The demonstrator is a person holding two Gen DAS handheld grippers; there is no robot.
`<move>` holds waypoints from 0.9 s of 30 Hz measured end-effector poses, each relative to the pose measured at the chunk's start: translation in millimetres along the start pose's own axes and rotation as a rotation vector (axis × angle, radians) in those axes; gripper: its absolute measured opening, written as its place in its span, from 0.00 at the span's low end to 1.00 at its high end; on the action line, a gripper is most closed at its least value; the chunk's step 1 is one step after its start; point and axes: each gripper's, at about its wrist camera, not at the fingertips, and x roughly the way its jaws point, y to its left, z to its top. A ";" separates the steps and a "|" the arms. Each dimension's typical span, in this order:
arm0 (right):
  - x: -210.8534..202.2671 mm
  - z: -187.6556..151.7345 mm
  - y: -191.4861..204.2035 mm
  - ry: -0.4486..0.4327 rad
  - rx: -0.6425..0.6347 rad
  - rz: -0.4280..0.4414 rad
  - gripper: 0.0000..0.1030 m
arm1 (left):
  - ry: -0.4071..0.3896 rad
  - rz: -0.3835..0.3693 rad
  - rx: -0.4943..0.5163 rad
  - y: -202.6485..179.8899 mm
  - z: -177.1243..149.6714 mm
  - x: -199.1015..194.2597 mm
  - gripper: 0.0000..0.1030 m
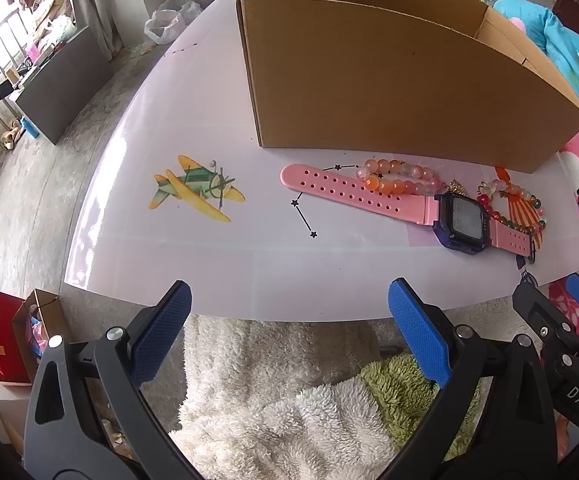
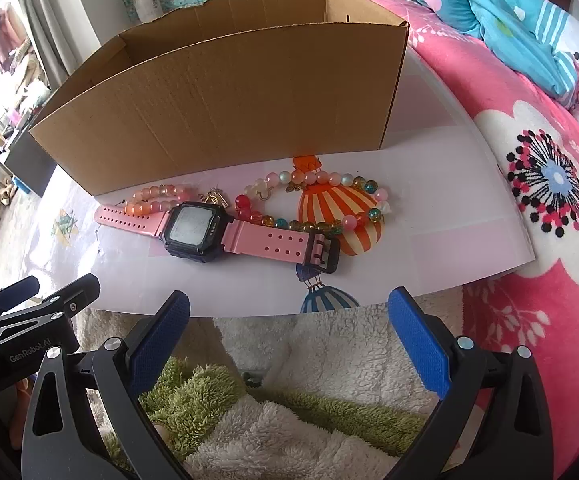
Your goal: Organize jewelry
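A pink-strapped watch [image 1: 409,204] [image 2: 225,232] with a dark square face lies on the white table in front of an open cardboard box [image 1: 389,92] [image 2: 229,108]. An orange-pink bead bracelet [image 1: 397,178] [image 2: 155,200] lies behind its strap. A multicolour bead bracelet [image 2: 317,200] [image 1: 517,204] lies to the right on a balloon print. My left gripper [image 1: 289,332] is open and empty at the table's near edge. My right gripper [image 2: 289,332] is open and empty, near the edge below the watch.
The white table [image 1: 193,256] [image 2: 449,216] has plane and balloon prints. A fluffy white and green blanket [image 1: 281,392] lies below the near edge. A pink floral bedspread [image 2: 537,160] and blue bedding [image 2: 509,20] lie to the right. Bags [image 1: 9,336] stand on the floor at left.
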 end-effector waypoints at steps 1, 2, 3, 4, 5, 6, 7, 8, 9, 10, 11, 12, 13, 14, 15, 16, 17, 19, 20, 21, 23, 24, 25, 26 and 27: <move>-0.3 -0.2 -0.1 0.000 -0.001 0.000 0.94 | 0.001 0.000 0.001 -0.2 0.2 -0.3 0.92; -0.8 -0.1 -0.1 0.000 0.000 0.000 0.94 | 0.002 0.000 0.001 -0.5 0.5 -0.3 0.92; -0.5 0.1 -0.1 0.000 0.000 0.000 0.94 | 0.001 0.000 0.002 -0.2 -0.1 -0.2 0.92; -0.5 0.0 -0.1 0.001 0.000 -0.001 0.94 | 0.002 0.001 0.002 -1.4 0.7 -0.8 0.92; -0.6 -0.3 -0.2 0.001 -0.001 0.000 0.94 | 0.003 0.000 0.001 -1.5 1.1 -1.3 0.92; -0.5 -0.5 -0.3 0.001 0.001 0.001 0.94 | 0.002 0.000 0.001 -1.6 0.7 -1.8 0.92; -0.9 -0.8 -0.7 0.002 0.002 0.001 0.94 | 0.001 0.000 0.001 -1.7 0.4 -2.1 0.92; -0.6 -0.3 -0.4 0.004 0.002 0.001 0.94 | 0.001 0.000 0.001 -1.6 0.3 -1.9 0.92; -0.4 0.0 -0.3 0.006 0.002 0.001 0.94 | 0.002 0.001 0.001 -1.8 0.6 -2.4 0.92; -0.3 0.2 -0.2 0.007 0.002 0.002 0.94 | 0.003 0.001 0.002 -1.9 0.5 -1.9 0.92; 0.0 0.4 -0.1 0.007 0.002 0.002 0.94 | 0.004 0.001 0.002 -1.7 0.9 -1.6 0.92; 0.1 0.7 -0.1 0.006 0.002 0.001 0.94 | 0.005 0.001 0.002 -1.4 1.6 -1.4 0.92; 0.2 0.9 0.0 0.006 0.000 0.001 0.94 | 0.005 0.001 0.002 -1.2 2.1 -1.3 0.92; 0.4 1.0 0.4 0.007 0.000 0.001 0.94 | 0.004 0.000 0.003 -1.3 2.2 -1.3 0.92; 0.8 0.8 0.9 0.006 0.000 0.000 0.94 | 0.005 0.000 0.003 -1.3 1.9 -0.9 0.92; 0.8 1.0 0.9 0.006 0.000 0.000 0.94 | 0.005 0.001 0.003 -1.4 2.4 -1.0 0.92; 0.8 1.3 0.9 0.006 0.001 -0.001 0.94 | 0.005 0.001 0.003 -1.4 2.7 -1.1 0.92; 0.8 1.2 1.1 0.006 0.002 0.000 0.94 | 0.006 0.001 0.001 -1.3 2.6 -1.0 0.92; 1.0 1.1 1.2 0.006 0.001 0.000 0.94 | 0.006 0.001 0.001 -1.6 2.6 -1.1 0.92; 1.0 0.7 0.9 0.006 0.001 0.001 0.94 | 0.005 0.001 0.002 -1.7 1.6 -0.8 0.92; 1.1 1.0 1.5 0.006 0.000 0.001 0.94 | 0.005 0.001 0.003 -1.0 1.2 0.0 0.92; 1.3 1.0 1.5 0.006 -0.001 0.001 0.94 | 0.005 0.001 0.004 -1.2 1.8 -0.2 0.92; 1.4 1.1 1.6 0.007 -0.001 0.001 0.94 | 0.005 0.002 0.003 -1.2 1.5 0.2 0.92; 1.6 1.1 1.5 0.007 0.000 0.001 0.94 | 0.006 0.002 0.002 -1.1 1.4 0.1 0.92; 1.5 0.9 1.5 0.006 0.000 0.002 0.94 | 0.006 0.001 0.002 -0.6 1.0 0.6 0.92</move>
